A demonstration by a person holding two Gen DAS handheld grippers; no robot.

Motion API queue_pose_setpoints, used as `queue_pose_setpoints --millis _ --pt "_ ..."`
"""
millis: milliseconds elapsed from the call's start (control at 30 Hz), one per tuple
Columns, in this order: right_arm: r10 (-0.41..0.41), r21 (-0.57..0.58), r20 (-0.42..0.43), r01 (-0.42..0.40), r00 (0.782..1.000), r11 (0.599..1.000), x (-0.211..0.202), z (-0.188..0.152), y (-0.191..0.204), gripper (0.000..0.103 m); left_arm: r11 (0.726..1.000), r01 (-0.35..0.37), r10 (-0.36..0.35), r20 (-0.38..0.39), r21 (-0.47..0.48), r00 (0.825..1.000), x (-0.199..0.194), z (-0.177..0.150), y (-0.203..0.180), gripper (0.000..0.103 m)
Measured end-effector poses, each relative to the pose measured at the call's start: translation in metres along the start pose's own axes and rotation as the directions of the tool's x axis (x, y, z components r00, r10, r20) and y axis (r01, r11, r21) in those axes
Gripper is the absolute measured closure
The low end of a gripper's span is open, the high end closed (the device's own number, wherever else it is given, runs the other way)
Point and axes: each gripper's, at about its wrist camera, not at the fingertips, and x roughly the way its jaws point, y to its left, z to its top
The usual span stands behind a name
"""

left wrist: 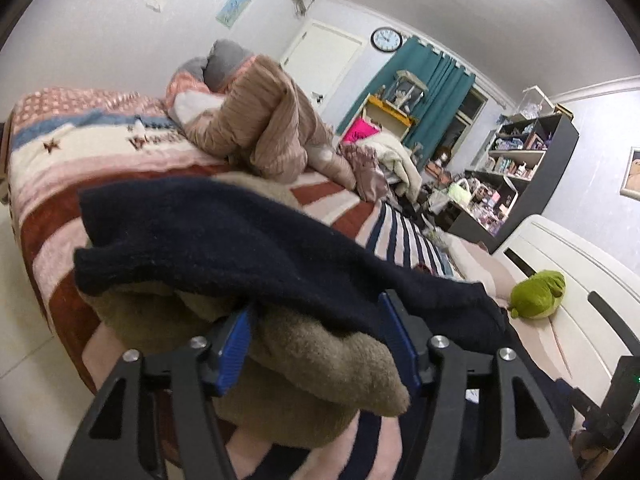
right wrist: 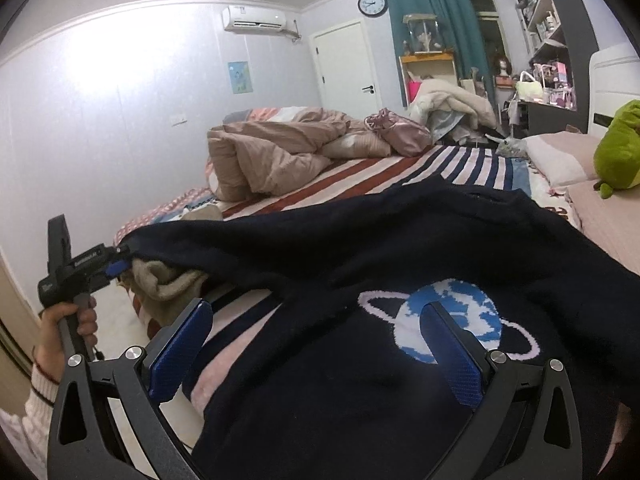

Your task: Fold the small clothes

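Observation:
A navy knit sweater (right wrist: 360, 392) with a blue planet picture (right wrist: 452, 320) lies on the striped bed. One of its sleeves (left wrist: 224, 236) is stretched out to the left over an olive-tan fuzzy garment (left wrist: 320, 356). My left gripper (left wrist: 316, 336) has its jaws wide apart around the sleeve edge and the tan garment; it also shows in the right wrist view (right wrist: 120, 264) at the sleeve's end. My right gripper (right wrist: 320, 356) is open just above the sweater body, its blue pads (right wrist: 182, 350) either side of the planet picture.
A rumpled tan duvet (right wrist: 276, 152) and pink clothes (right wrist: 400, 132) lie at the far end of the bed. A green plush toy (left wrist: 538, 294) sits by the white headboard (left wrist: 592, 272). Shelves (left wrist: 520, 160) and a cluttered desk stand beyond. The bed edge and floor (right wrist: 116, 332) are to the left.

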Motion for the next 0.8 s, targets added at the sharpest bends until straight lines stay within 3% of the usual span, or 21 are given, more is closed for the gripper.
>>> queue_pose_setpoints --millis 200,267,333,367,600,800 --pt "-0.001 0.015 -0.011 0.001 1.0 1.0 0.0 -0.005 -0.004 0.0 0.996 -0.09 0.089 0.081 0.015 0.993 0.001 0.016 0.003 0.047" --pt "0.0 0.021 -0.012 0.001 1.0 1.0 0.0 -0.007 -0.008 0.0 0.996 -0.093 0.091 0.1 0.017 0.991 0.005 0.023 0.005 0.058" --pt "-0.002 0.028 -0.01 0.002 1.0 1.0 -0.003 -0.009 -0.011 0.0 0.989 -0.133 0.127 0.107 0.06 0.986 0.009 0.029 0.0 0.095" --pt "-0.003 0.03 -0.01 0.004 1.0 1.0 -0.004 -0.008 -0.012 0.0 0.987 -0.139 0.13 0.112 0.079 0.985 0.008 0.033 -0.004 0.097" --pt "-0.02 0.068 0.021 0.019 1.0 0.997 -0.023 -0.009 -0.031 0.0 0.975 -0.02 -0.016 0.161 0.219 0.987 -0.005 0.048 -0.06 0.098" --pt "-0.031 0.094 0.055 0.026 0.998 0.995 -0.051 -0.017 -0.051 0.0 0.926 0.13 -0.179 0.11 0.355 0.978 -0.003 0.036 -0.14 0.098"
